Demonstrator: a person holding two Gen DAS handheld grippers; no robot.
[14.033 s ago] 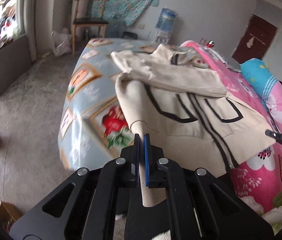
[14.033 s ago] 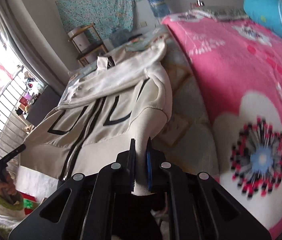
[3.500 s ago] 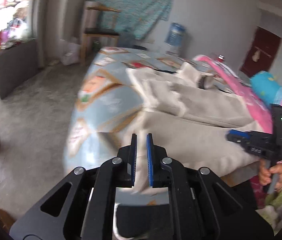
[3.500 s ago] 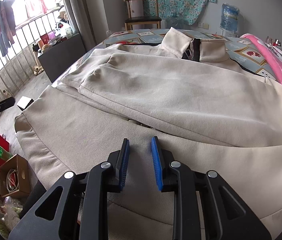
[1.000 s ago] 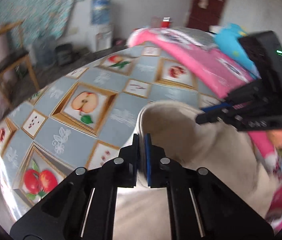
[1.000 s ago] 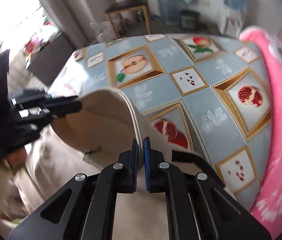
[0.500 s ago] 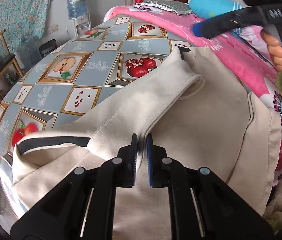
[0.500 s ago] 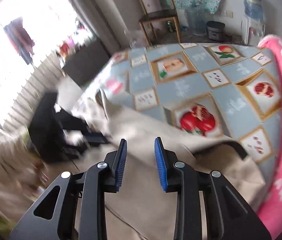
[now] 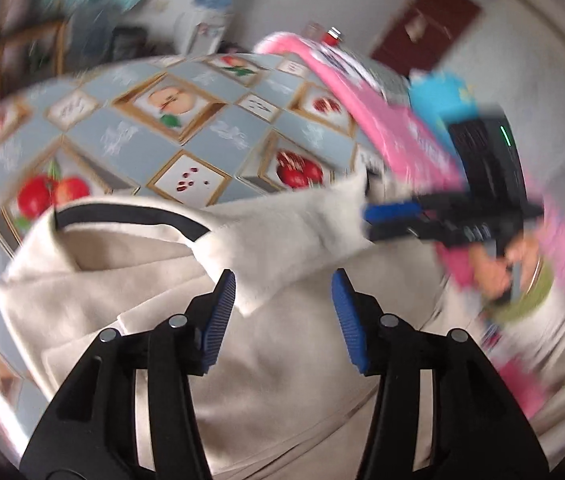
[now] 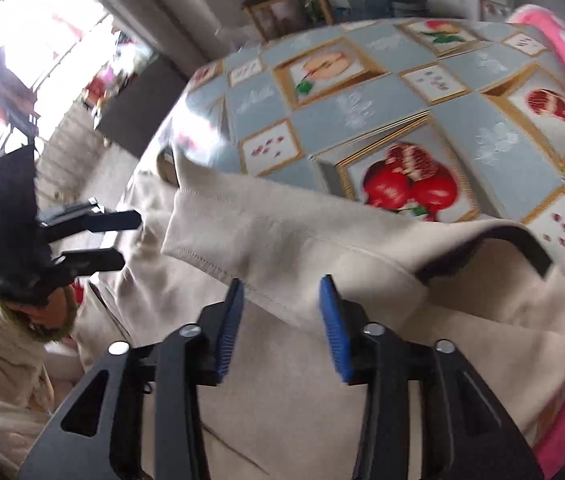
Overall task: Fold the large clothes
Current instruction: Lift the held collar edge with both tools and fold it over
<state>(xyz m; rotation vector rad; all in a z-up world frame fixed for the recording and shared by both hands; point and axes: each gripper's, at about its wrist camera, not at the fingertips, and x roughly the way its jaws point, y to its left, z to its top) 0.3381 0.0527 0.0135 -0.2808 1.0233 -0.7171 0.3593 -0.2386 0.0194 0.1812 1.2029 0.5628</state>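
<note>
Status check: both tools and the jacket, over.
Left tool and right tool just opened, gripping nothing. Beige jacket folded on the fruit-print cloth. Nothing in the way.

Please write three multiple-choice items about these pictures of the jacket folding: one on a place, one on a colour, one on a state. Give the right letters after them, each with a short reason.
1. Where does the cream jacket lie?
A. on a fruit-patterned cloth
B. on a wooden chair
C. on the floor

2. What colour are the pads of the left gripper?
A. red
B. blue
C. white

3. How does the right gripper stand?
A. shut on the jacket
B. shut on nothing
C. open, pads off the fabric

Answers:
1 A: the fruit-patterned cloth shows just beyond the jacket's folded edge.
2 B: both ribbed pads are blue against black fingers.
3 C: its jaws have just been opening, and a wide gap shows between the pads, with the jacket's edge lying loose past them.
</note>
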